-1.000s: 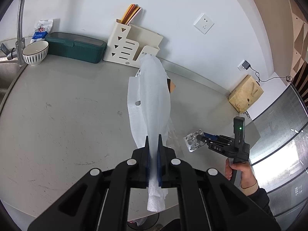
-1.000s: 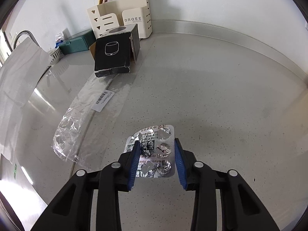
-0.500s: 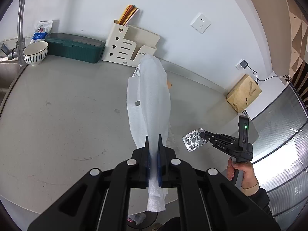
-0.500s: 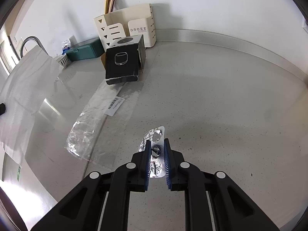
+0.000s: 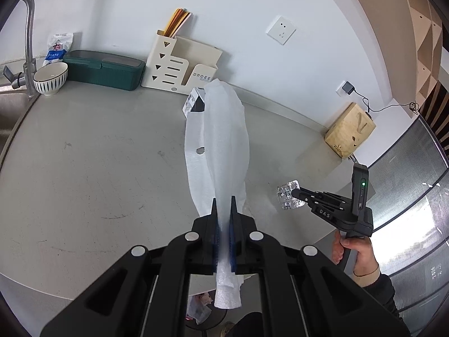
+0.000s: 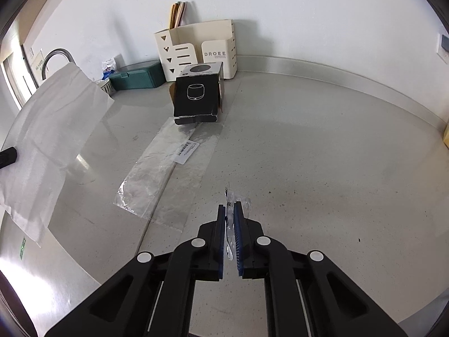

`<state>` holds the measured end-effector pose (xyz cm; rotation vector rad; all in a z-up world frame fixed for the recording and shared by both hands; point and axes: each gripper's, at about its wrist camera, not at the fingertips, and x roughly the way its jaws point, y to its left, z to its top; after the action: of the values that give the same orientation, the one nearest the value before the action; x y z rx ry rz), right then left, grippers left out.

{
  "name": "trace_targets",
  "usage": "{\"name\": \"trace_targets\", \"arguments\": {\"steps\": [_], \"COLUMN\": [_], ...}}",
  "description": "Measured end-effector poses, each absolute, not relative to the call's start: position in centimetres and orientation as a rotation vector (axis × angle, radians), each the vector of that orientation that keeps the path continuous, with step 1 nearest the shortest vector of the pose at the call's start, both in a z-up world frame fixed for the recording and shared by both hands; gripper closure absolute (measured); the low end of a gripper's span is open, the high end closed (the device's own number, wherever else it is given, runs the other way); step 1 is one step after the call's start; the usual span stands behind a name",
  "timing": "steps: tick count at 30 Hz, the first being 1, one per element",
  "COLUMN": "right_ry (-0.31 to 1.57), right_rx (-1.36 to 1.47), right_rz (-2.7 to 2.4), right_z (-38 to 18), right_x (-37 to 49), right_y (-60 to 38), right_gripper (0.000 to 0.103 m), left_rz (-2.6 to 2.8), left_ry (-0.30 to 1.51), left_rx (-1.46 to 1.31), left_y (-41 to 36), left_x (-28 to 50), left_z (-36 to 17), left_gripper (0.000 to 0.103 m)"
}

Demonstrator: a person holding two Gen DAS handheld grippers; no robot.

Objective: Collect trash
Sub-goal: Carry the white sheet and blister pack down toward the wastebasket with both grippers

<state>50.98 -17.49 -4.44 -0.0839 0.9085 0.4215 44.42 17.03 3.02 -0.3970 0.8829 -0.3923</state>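
Clamping a spent foil blister pack (image 6: 230, 196) edge-on in my right gripper (image 6: 230, 216), clear of the grey countertop (image 6: 322, 154), I keep a white foam sheet (image 5: 221, 151) pinched in my left gripper (image 5: 223, 210). Both look feather-light; the foil crumples easily, the foam flops, so firm edge grips seem wisest. A clear plastic sleeve (image 6: 168, 168) and black carton (image 6: 196, 98) await.

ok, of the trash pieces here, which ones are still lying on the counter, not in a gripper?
The clear plastic sleeve with the barcode sticker and the black box; foam sheet and blister pack are gripped.
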Motion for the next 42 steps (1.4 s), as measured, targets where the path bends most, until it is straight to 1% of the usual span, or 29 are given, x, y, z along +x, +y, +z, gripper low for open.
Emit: {"name": "trace_targets", "arguments": {"steps": [16, 21, 26, 31, 35, 42], "right_ry": [0.852, 0.821, 0.786, 0.769, 0.775, 0.825], "right_rx": [-0.078, -0.074, -0.073, -0.101, -0.063, 0.025], "right_rz": [0.438, 0.442, 0.455, 0.453, 0.462, 0.468], "right_z": [-1.5, -0.8, -0.7, -1.8, -3.5, -8.3], "right_x": [40.2, 35.6, 30.2, 25.2, 22.3, 19.3], "right_y": [-19.2, -19.8, -20.0, -19.9, -20.7, -22.2], "right_gripper": [0.092, 0.092, 0.092, 0.092, 0.092, 0.092], "left_rz": [-0.413, -0.431, -0.447, -0.461, -0.469, -0.484], "left_ry": [0.895, 0.898, 0.914, 0.937, 0.964, 1.007], "left_rx": [-0.383, -0.382, -0.378, -0.351, -0.315, -0.262], "left_y": [14.2, 13.3, 12.2, 10.4, 8.5, 5.2], "left_x": [35.7, 31.8, 27.6, 23.7, 20.9, 17.9], "left_z": [3.3, 2.8, 1.2, -0.9, -2.8, -6.0], "left_gripper": [0.096, 0.096, 0.096, 0.096, 0.096, 0.096]}}
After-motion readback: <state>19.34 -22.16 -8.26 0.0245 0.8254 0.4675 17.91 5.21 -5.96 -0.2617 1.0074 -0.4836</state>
